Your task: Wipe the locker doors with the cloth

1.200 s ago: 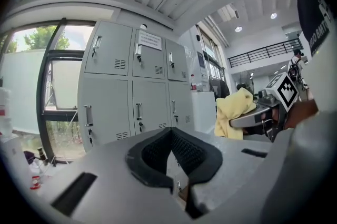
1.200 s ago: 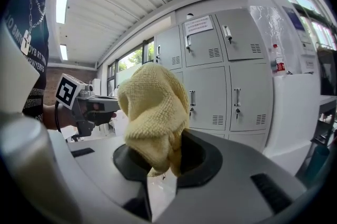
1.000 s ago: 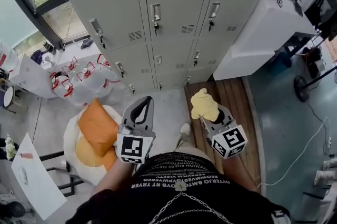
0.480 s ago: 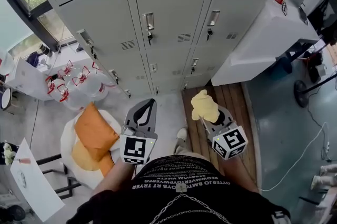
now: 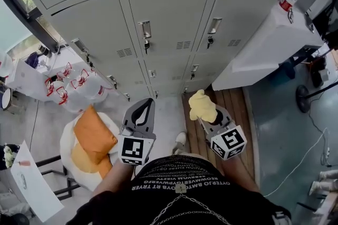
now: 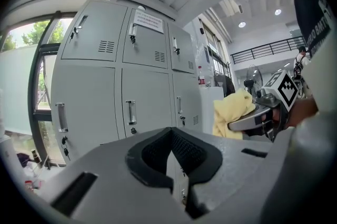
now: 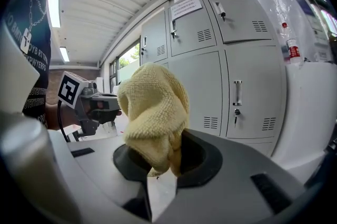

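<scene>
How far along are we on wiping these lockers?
Done: the cloth is clamped in the right tongs. In hand: it's held up facing the locker doors, not touching them. Remaining: the wiping itself, apparently all of it; left tongs are shut and empty.

A window (image 5: 13,18) stands left, a white counter (image 5: 264,44) right, wooden boards (image 5: 235,108) on the floor (image 5: 280,113).
</scene>
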A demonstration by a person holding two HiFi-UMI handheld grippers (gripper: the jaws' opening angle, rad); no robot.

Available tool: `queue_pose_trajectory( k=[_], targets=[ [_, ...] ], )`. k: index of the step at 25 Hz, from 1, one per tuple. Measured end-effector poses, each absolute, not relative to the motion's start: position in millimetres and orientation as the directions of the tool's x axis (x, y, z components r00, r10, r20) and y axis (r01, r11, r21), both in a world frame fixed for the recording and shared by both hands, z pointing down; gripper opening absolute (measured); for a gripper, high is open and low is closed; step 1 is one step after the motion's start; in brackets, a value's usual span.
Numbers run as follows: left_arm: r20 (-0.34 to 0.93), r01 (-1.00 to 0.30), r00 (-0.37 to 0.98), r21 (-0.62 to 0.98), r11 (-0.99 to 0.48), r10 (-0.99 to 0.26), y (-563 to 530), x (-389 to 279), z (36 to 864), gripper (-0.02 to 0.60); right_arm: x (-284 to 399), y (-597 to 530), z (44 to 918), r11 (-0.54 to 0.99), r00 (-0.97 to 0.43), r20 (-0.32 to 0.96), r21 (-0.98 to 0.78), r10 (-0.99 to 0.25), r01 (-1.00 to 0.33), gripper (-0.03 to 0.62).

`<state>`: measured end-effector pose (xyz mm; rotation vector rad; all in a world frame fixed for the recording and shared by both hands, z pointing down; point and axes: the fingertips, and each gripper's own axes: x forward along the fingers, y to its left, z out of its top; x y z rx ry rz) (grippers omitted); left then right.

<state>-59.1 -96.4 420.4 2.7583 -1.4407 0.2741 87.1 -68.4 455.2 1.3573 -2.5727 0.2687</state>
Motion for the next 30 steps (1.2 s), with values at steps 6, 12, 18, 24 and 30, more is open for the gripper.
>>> queue_pose_trajectory(
  k=[6, 12, 18, 24, 30],
  targets=[
    [0.154, -0.821, 0.552, -0.069, -0.566, -0.819, -117.0, -44.1, 414.2, 0.006, 101.7, -94.5, 450.2, 0.572, -0.564, 0.268, -0.056, -0.781, -0.818, 0.078],
    [0.146, -0.832, 0.537, -0.069, -0.55, -0.831, -138.2, -25.9, 410.2, 0.005, 117.8, -120.6, 444.5, 0.597, -0.587, 0.258, -0.045, -0.767, -0.801, 0.078],
    [0.117, -0.848, 0.513, -0.088, -0.523, -0.85, -161.6, -7.3, 397.9, 0.005, 141.4, -146.3, 437.0, 0.614, -0.603, 0.239, -0.036, -0.761, -0.789, 0.078],
    [0.084, -0.864, 0.492, -0.078, -0.498, -0.866, -170.7, 5.8, 390.1, 0.005, 158.5, -167.1, 437.7, 0.629, -0.622, 0.219, -0.041, -0.752, -0.776, 0.078],
    [0.116, -0.884, 0.456, -0.059, -0.464, -0.883, -174.8, -0.1, 396.0, 0.006, 159.6, -173.8, 440.3, 0.657, -0.654, 0.211, -0.064, -0.727, -0.751, 0.078]
  ],
)
